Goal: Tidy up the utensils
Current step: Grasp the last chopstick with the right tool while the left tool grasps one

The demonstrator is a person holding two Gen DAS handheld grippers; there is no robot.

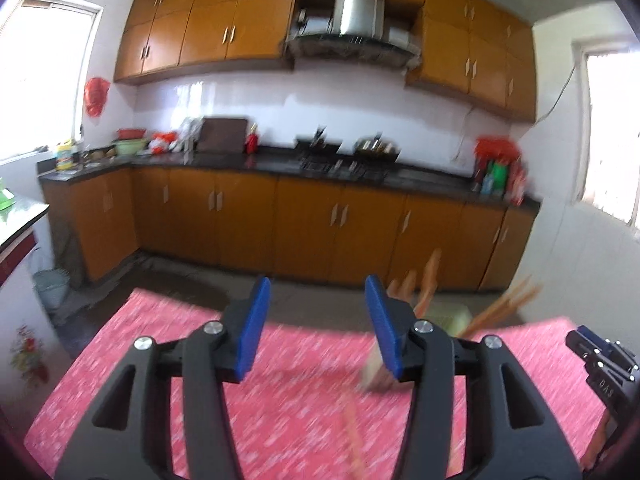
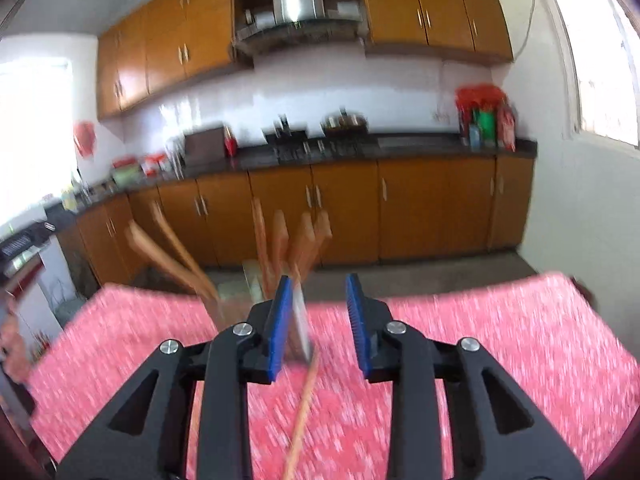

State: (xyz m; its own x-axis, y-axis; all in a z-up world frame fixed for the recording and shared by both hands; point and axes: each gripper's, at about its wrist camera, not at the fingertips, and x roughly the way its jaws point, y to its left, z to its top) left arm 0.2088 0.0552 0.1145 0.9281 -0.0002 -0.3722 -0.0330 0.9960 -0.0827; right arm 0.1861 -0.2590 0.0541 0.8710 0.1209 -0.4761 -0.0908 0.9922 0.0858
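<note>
1. the utensil holder (image 2: pixel 250 280), a pale container at the far edge of the table, already has several wooden utensils (image 2: pixel 292 236) standing in it, handles fanned upward; blur hides how many.
2. at least one long wooden utensil (image 2: pixel 304 400), thin like a chopstick, lies loose on the pink tablecloth (image 2: pixel 500 360), running from near the holder toward the camera. in the left view the same kind of stick (image 1: pixel 352 432) lies on the cloth.
3. so the job looks partly done: most pieces stand in the holder, and the loose ones on the cloth are left to collect.
4. the right gripper (image 2: pixel 320 320) has its jaws apart with nothing between them, hovering over the loose stick.
5. the left gripper (image 1: pixel 318 328) is likewise spread and empty, beside the holder.
</note>
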